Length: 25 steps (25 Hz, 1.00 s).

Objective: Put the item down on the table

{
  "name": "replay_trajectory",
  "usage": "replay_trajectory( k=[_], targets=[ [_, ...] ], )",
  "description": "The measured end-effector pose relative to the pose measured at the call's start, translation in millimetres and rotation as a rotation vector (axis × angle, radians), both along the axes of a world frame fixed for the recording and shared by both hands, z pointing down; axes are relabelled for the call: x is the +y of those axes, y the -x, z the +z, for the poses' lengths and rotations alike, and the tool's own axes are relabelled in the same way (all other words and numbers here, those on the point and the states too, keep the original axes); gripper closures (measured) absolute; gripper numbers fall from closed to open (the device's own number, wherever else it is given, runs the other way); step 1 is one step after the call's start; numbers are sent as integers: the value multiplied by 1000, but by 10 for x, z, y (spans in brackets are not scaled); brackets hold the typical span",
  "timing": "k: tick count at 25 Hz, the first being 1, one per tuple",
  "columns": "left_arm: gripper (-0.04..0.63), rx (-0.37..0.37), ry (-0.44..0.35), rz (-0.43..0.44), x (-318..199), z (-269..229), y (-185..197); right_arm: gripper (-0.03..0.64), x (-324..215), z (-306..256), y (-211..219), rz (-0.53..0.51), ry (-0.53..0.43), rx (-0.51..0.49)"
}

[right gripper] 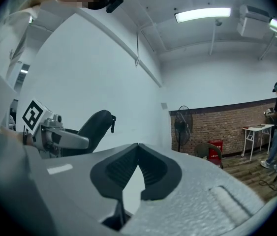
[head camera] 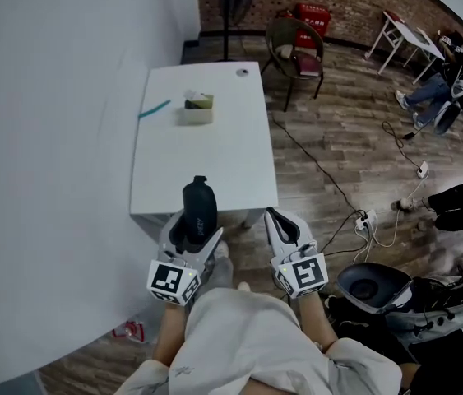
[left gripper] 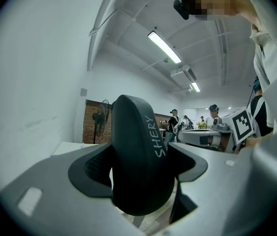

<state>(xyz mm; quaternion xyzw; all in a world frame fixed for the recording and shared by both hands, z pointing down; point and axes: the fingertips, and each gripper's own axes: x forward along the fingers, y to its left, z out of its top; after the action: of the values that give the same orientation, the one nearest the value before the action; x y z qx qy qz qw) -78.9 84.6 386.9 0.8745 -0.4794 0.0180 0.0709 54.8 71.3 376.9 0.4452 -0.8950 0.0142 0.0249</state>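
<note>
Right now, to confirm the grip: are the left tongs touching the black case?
Touching. The left gripper view shows the left tongs closed on the black case, with both pads pressed against its sides.

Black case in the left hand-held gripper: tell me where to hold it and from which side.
Hold the black case across its mid-body, one pad on each long side, as the left hand-held gripper does now. The body is oblong with rounded ends that would likely slip; the sides run straightest there. Come from its lower end, leaving the top end free.
</note>
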Motion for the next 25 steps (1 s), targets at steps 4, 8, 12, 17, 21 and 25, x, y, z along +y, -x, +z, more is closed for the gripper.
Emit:
replay_trajectory(
  k=[4, 8, 12, 17, 21, 25],
  targets=[
    [229, 15, 2, 20, -371, -51, 139, 614, -305, -23, 145, 18, 15, 23],
    [229, 25, -10, 34, -748, -76, 313, 614, -613, -37, 304, 39, 20, 40],
    [229, 30, -17, 54, -1113, -105, 425, 614, -928, -44, 412, 61, 24, 54],
    [229, 26, 6, 96, -1467, -58, 442, 612, -1272, -68, 474, 90, 28, 62],
    [229, 19, 32, 129, -1677, 69, 367, 612, -1464, 51, 426, 116, 40, 57],
    [229, 9, 52, 152, -1907, 143, 292, 612, -1676, 120, 354, 138, 59, 48]
  ],
)
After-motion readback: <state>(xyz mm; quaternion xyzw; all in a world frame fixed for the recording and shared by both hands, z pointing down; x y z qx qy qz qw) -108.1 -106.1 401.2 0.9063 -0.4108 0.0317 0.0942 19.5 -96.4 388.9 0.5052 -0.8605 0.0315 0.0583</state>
